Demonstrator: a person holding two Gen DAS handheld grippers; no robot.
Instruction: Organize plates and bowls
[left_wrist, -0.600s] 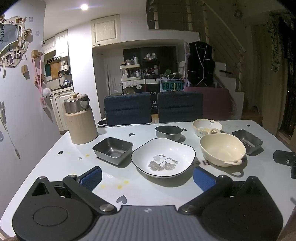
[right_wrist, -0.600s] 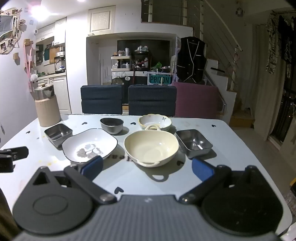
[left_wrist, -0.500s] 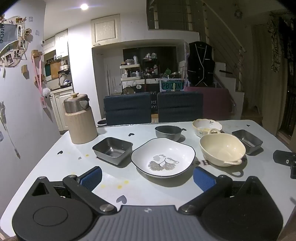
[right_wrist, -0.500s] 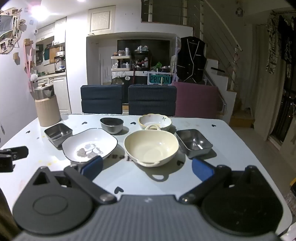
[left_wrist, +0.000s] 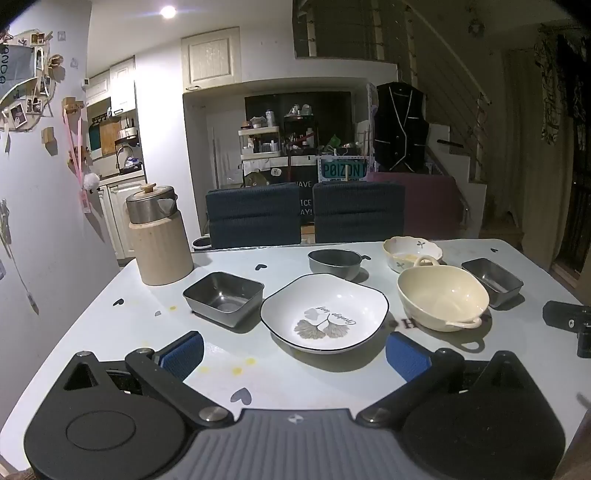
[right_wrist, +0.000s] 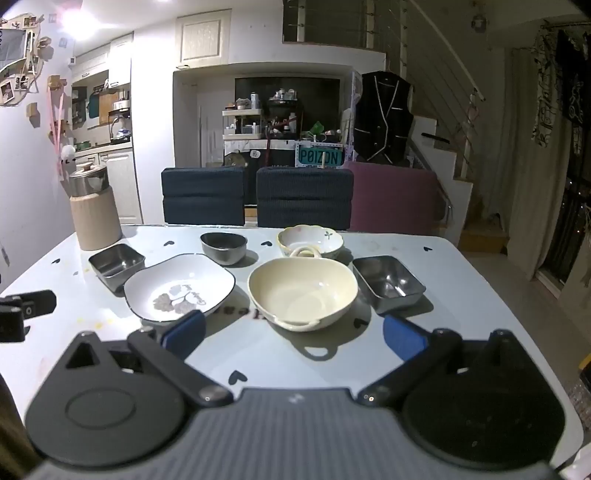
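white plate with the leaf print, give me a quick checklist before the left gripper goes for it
1. Left gripper open, nothing between its fingers: ok.
2. White plate empty and lying flat on the table: ok.
3. Path from the fingers to the plate's near rim free: ok.
4. Room at the sides: not ok; the left steel tray sits close beside it, and whether they touch cannot be told.
5. Right gripper open, holding nothing, facing the cream bowl: ok.
6. Grip depth under the plate's rim: cannot tell.
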